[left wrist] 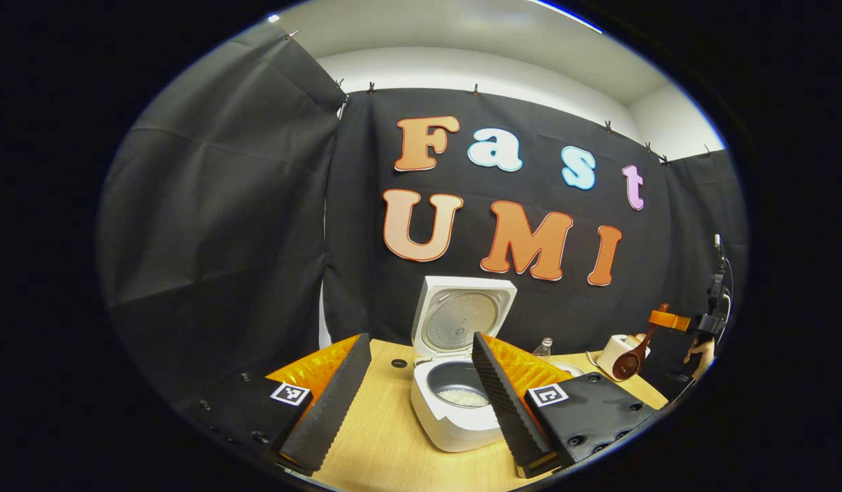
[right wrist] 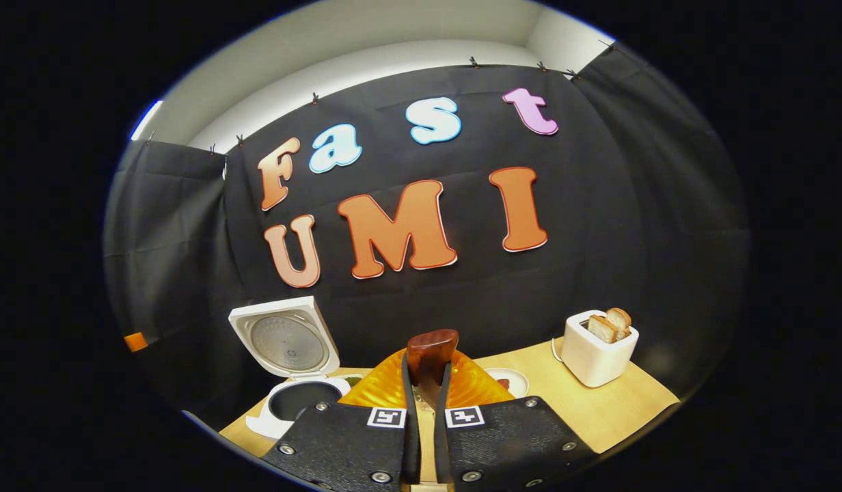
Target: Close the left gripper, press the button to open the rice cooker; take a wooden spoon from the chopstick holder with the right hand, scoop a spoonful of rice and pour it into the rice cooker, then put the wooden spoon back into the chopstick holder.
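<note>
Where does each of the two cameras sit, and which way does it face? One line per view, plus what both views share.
Left gripper view: rides the left gripper, fingers apart, facing the open rice cooker; far right, a hand holds the right gripper with the wooden spoon.
Right gripper view: rides the right gripper, shut on the wooden spoon, facing the back wall; toaster to its right.
Shared: rice cooker, spoon, table.

The white, boxy rice cooker (left wrist: 455, 403) stands on the wooden table with its lid upright and a little rice in its dark pot. The glossy brown wooden spoon (right wrist: 431, 355) is raised off the table to the cooker's right, bowl down in the left gripper view.
</note>
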